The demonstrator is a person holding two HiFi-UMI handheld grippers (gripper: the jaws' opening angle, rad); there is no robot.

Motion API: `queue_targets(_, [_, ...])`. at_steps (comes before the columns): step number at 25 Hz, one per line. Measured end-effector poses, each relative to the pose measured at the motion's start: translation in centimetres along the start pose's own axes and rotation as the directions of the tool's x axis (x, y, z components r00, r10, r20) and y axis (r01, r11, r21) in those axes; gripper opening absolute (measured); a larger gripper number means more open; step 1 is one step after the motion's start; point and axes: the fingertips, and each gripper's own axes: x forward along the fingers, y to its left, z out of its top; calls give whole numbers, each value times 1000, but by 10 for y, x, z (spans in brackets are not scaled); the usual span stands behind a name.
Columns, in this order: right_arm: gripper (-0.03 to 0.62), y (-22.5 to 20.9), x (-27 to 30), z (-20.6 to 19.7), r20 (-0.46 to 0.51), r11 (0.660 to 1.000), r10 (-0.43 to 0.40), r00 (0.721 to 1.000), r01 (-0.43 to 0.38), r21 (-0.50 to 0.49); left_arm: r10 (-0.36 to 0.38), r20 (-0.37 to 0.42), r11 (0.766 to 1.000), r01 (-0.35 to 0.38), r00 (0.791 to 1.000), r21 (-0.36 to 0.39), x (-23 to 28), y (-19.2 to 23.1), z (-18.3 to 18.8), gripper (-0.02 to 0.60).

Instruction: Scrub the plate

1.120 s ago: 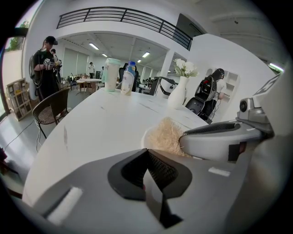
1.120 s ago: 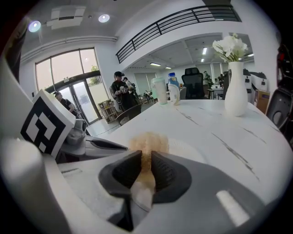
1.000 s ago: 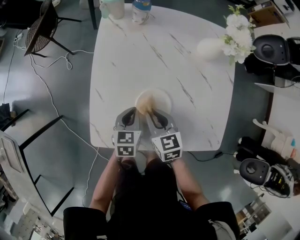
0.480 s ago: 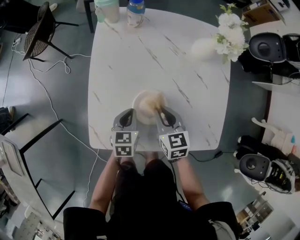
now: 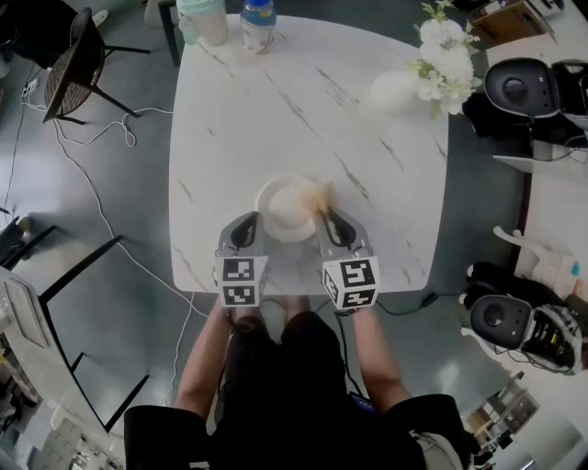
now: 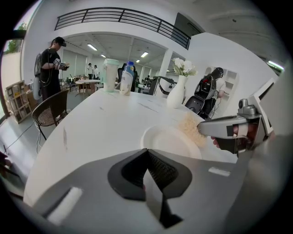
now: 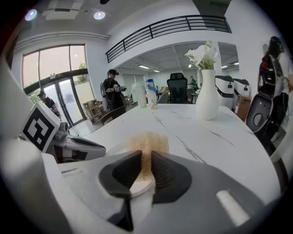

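Observation:
A white plate [image 5: 283, 213] lies on the marble table [image 5: 303, 110] near its front edge. My left gripper [image 5: 257, 218] sits at the plate's left rim, its jaws closed together on that rim [image 6: 146, 157]. My right gripper [image 5: 323, 216] is shut on a tan fibrous scrubber [image 5: 318, 196], which rests at the plate's right rim. In the right gripper view the scrubber [image 7: 147, 145] sticks out between the jaws [image 7: 145, 164] over the plate [image 7: 114, 148]. The left gripper view shows the plate [image 6: 167, 142], the scrubber [image 6: 191, 128] and the right gripper [image 6: 229, 130] beyond it.
A white vase of white flowers [image 5: 409, 87] stands at the table's far right. A bottle [image 5: 257, 23] and a pale green jar [image 5: 202, 18] stand at the far left edge. A chair [image 5: 78, 55] and cables lie on the floor to the left.
The right gripper has swept the scrubber from the plate's left-middle across to its right rim. The left gripper has stayed at the left rim.

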Motion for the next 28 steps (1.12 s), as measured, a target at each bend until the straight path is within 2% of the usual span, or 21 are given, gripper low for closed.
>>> queue_targets(15, [69, 7, -1, -12, -4, 1000, 13, 1000, -13, 3, 8, 6, 1000, -8, 1000, 15, 1, -2, -1, 8])
queue_targets(28, [69, 62, -1, -15, -13, 992, 127, 992, -127, -22, 15, 17, 1000, -16, 1000, 21, -1, -2, 0, 8])
